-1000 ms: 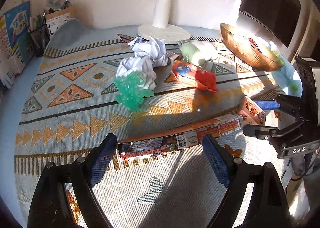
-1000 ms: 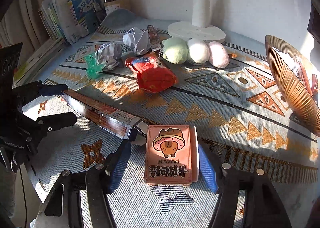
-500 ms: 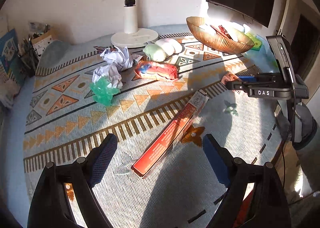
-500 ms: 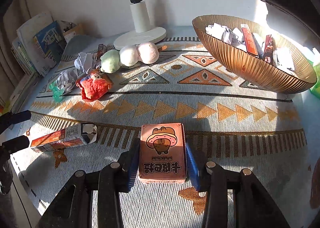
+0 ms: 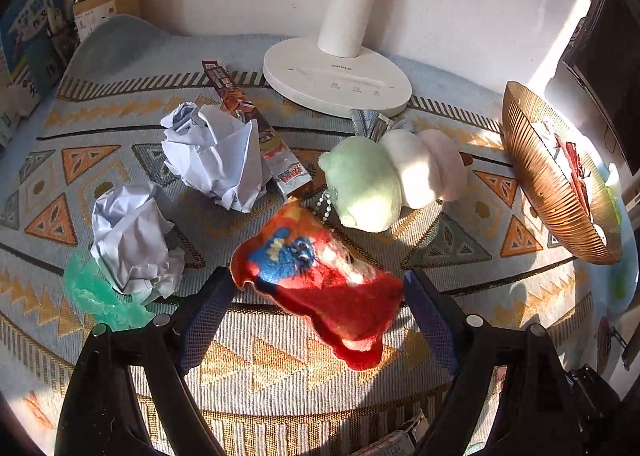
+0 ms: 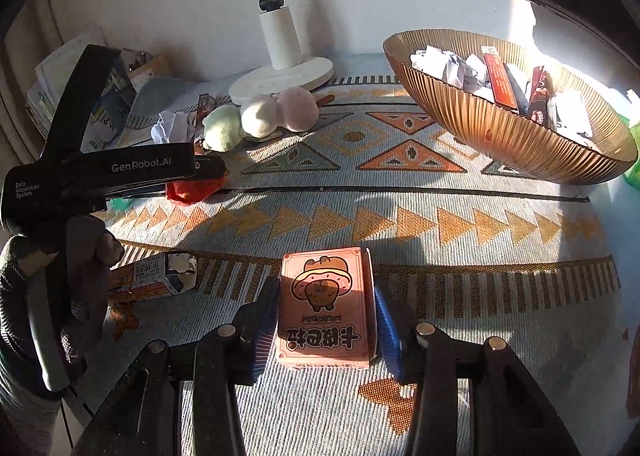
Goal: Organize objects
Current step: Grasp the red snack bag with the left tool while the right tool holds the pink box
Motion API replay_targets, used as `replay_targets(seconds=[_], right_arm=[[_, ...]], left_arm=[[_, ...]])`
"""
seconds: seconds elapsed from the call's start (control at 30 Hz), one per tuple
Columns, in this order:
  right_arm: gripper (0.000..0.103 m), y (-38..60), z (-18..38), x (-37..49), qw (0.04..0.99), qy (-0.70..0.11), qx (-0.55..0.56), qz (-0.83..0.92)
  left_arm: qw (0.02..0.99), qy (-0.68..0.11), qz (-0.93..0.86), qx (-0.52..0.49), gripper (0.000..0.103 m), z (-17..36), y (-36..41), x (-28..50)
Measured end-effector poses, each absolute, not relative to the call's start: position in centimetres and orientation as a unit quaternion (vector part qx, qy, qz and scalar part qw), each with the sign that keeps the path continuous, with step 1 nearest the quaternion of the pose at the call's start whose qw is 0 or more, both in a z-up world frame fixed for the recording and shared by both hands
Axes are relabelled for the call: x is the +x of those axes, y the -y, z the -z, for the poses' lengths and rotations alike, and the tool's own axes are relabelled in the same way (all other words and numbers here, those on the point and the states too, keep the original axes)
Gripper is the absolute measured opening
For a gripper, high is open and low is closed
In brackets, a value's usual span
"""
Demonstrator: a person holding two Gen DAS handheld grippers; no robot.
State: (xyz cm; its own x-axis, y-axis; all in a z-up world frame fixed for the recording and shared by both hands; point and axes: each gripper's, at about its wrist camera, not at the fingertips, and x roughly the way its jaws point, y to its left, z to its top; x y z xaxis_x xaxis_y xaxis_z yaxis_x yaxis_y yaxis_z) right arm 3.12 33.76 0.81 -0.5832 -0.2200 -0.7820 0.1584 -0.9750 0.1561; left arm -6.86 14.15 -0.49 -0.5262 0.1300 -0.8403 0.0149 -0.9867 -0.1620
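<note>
A soft red and blue pouch (image 5: 320, 280) lies on the patterned mat between the wide pads of my left gripper (image 5: 316, 296), which is open and straddles it closely. From the right wrist view, the left gripper (image 6: 212, 170) reaches over the same red pouch (image 6: 192, 190). My right gripper (image 6: 325, 296) is shut on a pink card box (image 6: 324, 304) with a cartoon animal on it, held low over the mat. A ribbed golden bowl (image 6: 500, 136) with paper balls and packets stands at the back right.
Two crumpled paper balls (image 5: 216, 160) (image 5: 132, 232), a green plastic scrap (image 5: 96, 292), a long printed box (image 5: 256, 132) and three pastel plush balls (image 5: 368, 184) crowd around the pouch. A white lamp base (image 5: 336, 76) stands behind. A long orange box (image 6: 152, 274) lies near the hand.
My left gripper left the long orange box and moved in over the red pouch, still wide. My right gripper closed on the pink box and swung to face the bowl.
</note>
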Motion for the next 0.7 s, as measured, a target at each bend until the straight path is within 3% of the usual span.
replay_targets(seconds=[0.07, 0.17, 0.23, 0.6, 0.67, 0.7], right_arm=[[0.044, -33.9, -0.8, 3.2, 0.108, 0.037, 0.443, 0.889], [0.042, -34.0, -0.9, 3.3, 0.112, 0.040, 0.440, 0.890], [0.042, -34.2, -1.0, 3.6, 0.115, 0.044, 0.436, 0.891], [0.042, -35.0, -1.0, 3.3, 0.079, 0.056, 0.437, 0.894], [0.042, -35.1, -0.9, 3.2, 0.074, 0.059, 0.438, 0.894], [0.043, -35.3, -0.9, 3.2, 0.073, 0.061, 0.439, 0.894]], left_arm=[[0.029, 0.068, -0.875, -0.478, 0.084, 0.5, -14.4, -6.8], [0.050, 0.066, -0.878, -0.471, 0.067, 0.2, -14.1, -6.3], [0.091, 0.084, -0.872, -0.474, 0.037, 0.0, -13.5, -5.8], [0.186, 0.066, -0.861, -0.468, 0.035, 0.2, -9.9, -0.2], [0.194, 0.064, -0.858, -0.471, 0.038, 0.3, -9.9, 0.0], [0.195, 0.072, -0.857, -0.472, 0.045, 0.3, -9.8, -0.1]])
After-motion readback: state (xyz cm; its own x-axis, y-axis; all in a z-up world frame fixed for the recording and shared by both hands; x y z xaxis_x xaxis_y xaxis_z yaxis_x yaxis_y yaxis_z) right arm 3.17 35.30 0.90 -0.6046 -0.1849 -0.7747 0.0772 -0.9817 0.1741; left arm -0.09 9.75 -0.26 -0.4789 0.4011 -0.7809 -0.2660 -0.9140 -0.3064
